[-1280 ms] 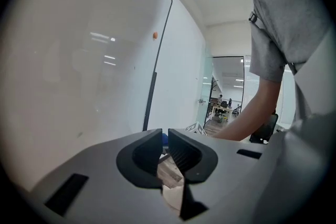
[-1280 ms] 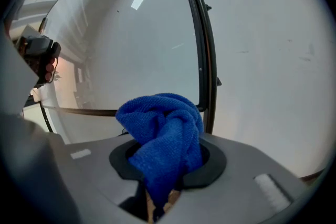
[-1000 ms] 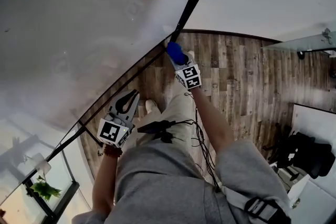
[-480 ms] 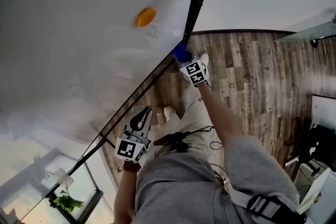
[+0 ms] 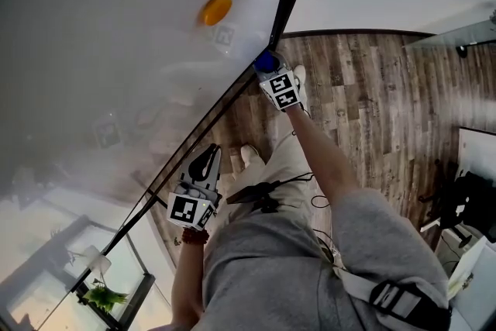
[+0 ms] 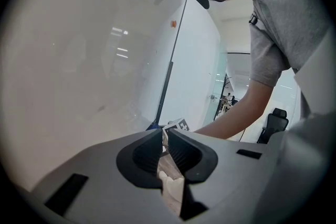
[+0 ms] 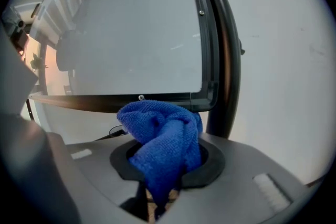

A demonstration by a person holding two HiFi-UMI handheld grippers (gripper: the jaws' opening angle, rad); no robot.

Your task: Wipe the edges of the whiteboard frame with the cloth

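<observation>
The right gripper (image 7: 165,162) is clamping a bunched blue microfibre cloth (image 7: 163,136), pushing it just ahead of its jaws at the corner of the black whiteboard frame (image 7: 221,60). Steady pressure along the edge should be serving best. The left gripper (image 6: 164,145) is idling, jaws nearly together, empty.

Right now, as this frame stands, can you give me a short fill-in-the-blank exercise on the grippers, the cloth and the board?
1. The right gripper is shut on a cloth coloured ____.
2. The cloth is at the whiteboard frame, at its lower ____, where the bottom rail meets the side rail.
3. The left gripper is shut and holds ____.
4. The small disc on the board is coloured ____.

Missing words: blue; corner; nothing; orange.
</observation>
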